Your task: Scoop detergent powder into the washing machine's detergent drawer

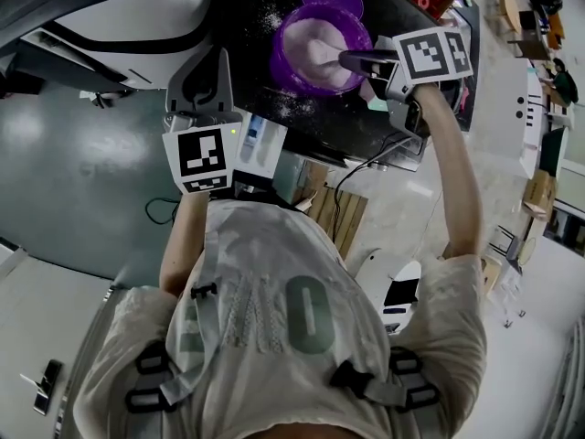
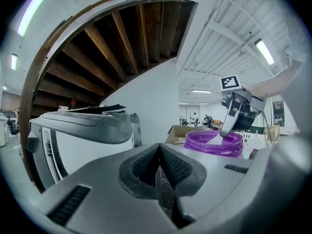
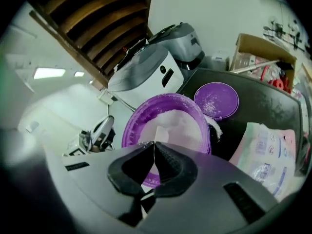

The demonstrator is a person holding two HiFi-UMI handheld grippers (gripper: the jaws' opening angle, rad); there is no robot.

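Observation:
A purple tub (image 1: 297,62) of white detergent powder (image 1: 322,51) stands on the washing machine's black top (image 1: 366,126). My right gripper (image 1: 352,60) is over the tub, shut on a white scoop (image 3: 159,133) whose bowl lies in the powder (image 3: 178,123). From the left gripper view the scoop (image 2: 217,136) dips into the tub (image 2: 213,144). The white detergent drawer (image 1: 260,143) sticks out open at the machine's front. Just left of and above it my left gripper (image 1: 212,67) is shut with nothing seen between its jaws (image 2: 159,152).
The tub's purple lid (image 3: 216,100) lies behind it on the machine top, with spilled powder (image 1: 274,18) around. A detergent bag (image 3: 268,150) lies at the right. A second white machine (image 2: 83,135) stands to the left, and a cardboard box (image 3: 261,52) behind.

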